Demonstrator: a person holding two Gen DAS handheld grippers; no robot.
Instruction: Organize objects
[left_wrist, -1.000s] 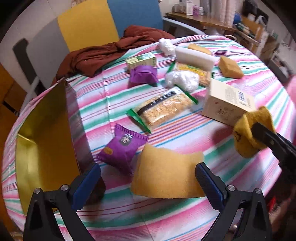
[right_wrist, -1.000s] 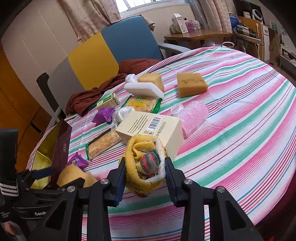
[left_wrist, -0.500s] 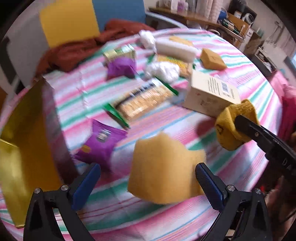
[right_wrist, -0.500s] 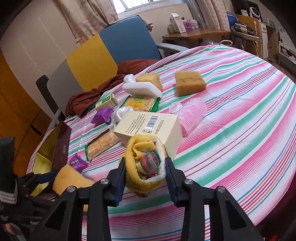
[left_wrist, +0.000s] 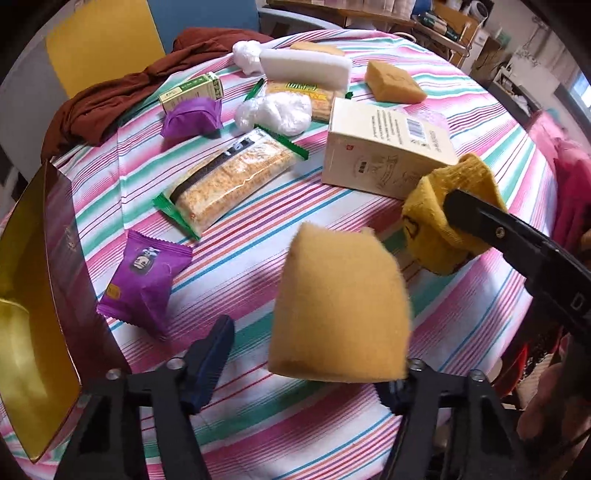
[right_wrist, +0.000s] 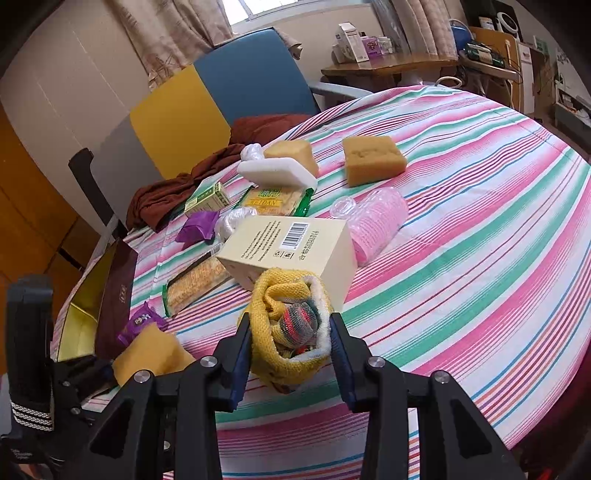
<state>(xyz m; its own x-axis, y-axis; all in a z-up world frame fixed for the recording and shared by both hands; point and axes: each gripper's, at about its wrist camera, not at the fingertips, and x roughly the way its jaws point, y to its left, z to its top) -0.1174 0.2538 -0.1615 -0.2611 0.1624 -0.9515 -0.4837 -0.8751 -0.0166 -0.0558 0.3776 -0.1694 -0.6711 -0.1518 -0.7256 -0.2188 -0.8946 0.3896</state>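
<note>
A flat yellow sponge (left_wrist: 340, 306) stands tilted up between the fingers of my left gripper (left_wrist: 306, 354), lifted off the striped tablecloth; the jaws have narrowed on it. It also shows in the right wrist view (right_wrist: 147, 350). My right gripper (right_wrist: 290, 339) is shut on a yellow knitted sock bundle (right_wrist: 291, 325) and holds it just above the table's front part. The bundle (left_wrist: 443, 218) shows at the right in the left wrist view.
An open gold-lined box (left_wrist: 33, 288) stands at the left edge. Near it lie purple snack packets (left_wrist: 147, 277), a cracker pack (left_wrist: 229, 181), a cream carton (left_wrist: 384, 155), white and yellow sponges (right_wrist: 373, 158), plastic cups (right_wrist: 373, 221) and a brown cloth (left_wrist: 110, 99).
My left gripper has closed on the flat yellow sponge and raised it from lying flat to upright. The right gripper holds the sock bundle still.
</note>
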